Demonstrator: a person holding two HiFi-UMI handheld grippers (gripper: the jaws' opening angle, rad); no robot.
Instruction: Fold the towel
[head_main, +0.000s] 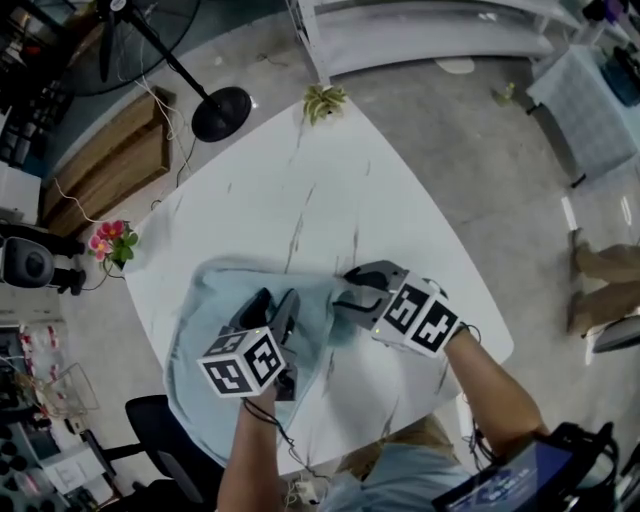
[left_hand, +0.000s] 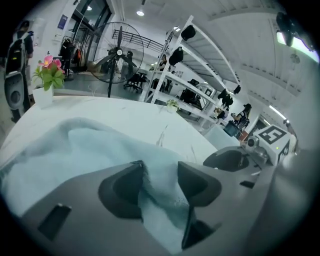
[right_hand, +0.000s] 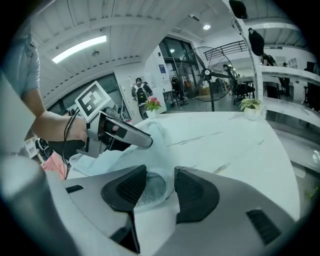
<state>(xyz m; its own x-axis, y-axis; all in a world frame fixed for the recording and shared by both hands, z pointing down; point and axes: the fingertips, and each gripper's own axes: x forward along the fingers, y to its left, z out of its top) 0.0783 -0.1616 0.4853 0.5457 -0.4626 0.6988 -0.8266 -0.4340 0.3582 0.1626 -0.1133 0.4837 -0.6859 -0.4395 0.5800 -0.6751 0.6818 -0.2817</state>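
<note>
Both L tool (head_main: 275, 298) & R tool (head_main: 347, 290) w/ towel (head_main: 205, 312) between jaws.

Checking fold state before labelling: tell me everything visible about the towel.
The towel is pale blue, soft, terry-like cloth. It lies rumpled, not flat, on the near part of the white marble-look table. A raised fold stands between the jaws of the left gripper, which are apart. A rolled edge sits between the jaws of the right gripper, also apart. Nothing else touches it.
</note>
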